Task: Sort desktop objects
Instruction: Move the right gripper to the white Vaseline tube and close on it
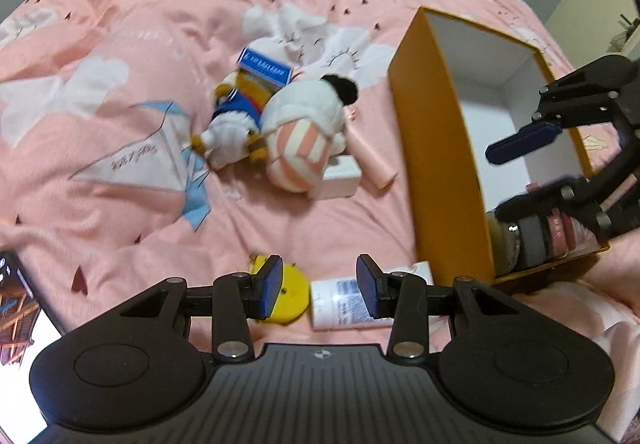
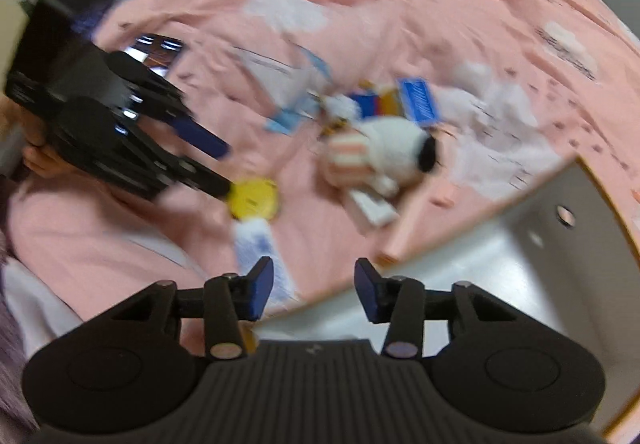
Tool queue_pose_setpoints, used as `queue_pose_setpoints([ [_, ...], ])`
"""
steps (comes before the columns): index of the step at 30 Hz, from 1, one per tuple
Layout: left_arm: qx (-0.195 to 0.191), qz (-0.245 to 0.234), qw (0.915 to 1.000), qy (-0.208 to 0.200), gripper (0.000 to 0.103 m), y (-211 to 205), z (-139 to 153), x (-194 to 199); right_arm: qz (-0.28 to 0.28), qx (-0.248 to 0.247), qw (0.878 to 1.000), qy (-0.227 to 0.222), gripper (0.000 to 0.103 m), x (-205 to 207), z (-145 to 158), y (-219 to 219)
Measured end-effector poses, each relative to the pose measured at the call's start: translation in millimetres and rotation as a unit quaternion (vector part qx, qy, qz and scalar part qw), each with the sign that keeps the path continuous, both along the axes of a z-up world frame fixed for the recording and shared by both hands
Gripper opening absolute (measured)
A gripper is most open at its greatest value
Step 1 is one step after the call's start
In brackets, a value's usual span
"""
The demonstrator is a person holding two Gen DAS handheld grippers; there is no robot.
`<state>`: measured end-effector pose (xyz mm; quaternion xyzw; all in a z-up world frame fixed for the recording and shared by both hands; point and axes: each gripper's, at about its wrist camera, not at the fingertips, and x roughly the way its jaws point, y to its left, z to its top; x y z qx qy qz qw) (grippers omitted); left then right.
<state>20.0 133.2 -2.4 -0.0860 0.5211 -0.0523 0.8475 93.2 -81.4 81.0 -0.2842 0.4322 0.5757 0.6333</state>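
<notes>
While my left gripper (image 1: 319, 286) hovers wide-fingered over yellow disc (image 1: 290, 294) and white tube (image 1: 340, 302) on pink quilt (image 1: 160, 24), my right gripper (image 2: 314, 292) gapes empty above orange box (image 1: 440, 148); plush dog (image 1: 304, 132) mid-quilt.

Left claw (image 1: 319, 286) and right claw (image 2: 314, 292), both agape, empty.

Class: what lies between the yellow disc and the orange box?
In the left wrist view, a white labelled bottle lies on its side between the yellow disc and the orange box.
</notes>
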Motion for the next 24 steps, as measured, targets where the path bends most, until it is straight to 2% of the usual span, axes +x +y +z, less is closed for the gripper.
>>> queue_pose_setpoints([
  [2,0.018,0.002,0.9997,0.015,0.047,-3,-5,-1,0.022,-0.012,1.0,-0.001,0.045,-14,-9,18],
  [5,0.081,0.004,0.996,0.038,0.047,-14,-15,-2,0.051,-0.066,0.996,-0.006,0.041,-31,-38,52],
  [7,0.105,-0.01,0.9936,0.041,0.047,-21,-21,-5,0.072,-0.106,0.992,0.002,0.039,-34,-55,70],
  [13,0.105,-0.019,0.9931,0.048,0.047,-25,-34,-14,0.134,-0.224,0.965,-0.003,0.043,-26,-102,111],
  [16,0.106,-0.031,0.9928,0.048,0.047,-28,-36,-16,0.152,-0.267,0.952,0.006,0.049,-23,-123,121],
  [19,0.103,-0.036,0.993,0.044,0.047,-30,-37,-18,0.156,-0.3,0.941,0.024,0.051,-22,-142,125],
  [24,0.091,-0.035,0.9942,0.045,0.047,-28,-41,-17,0.148,-0.327,0.932,0.054,0.053,-16,-159,125],
])
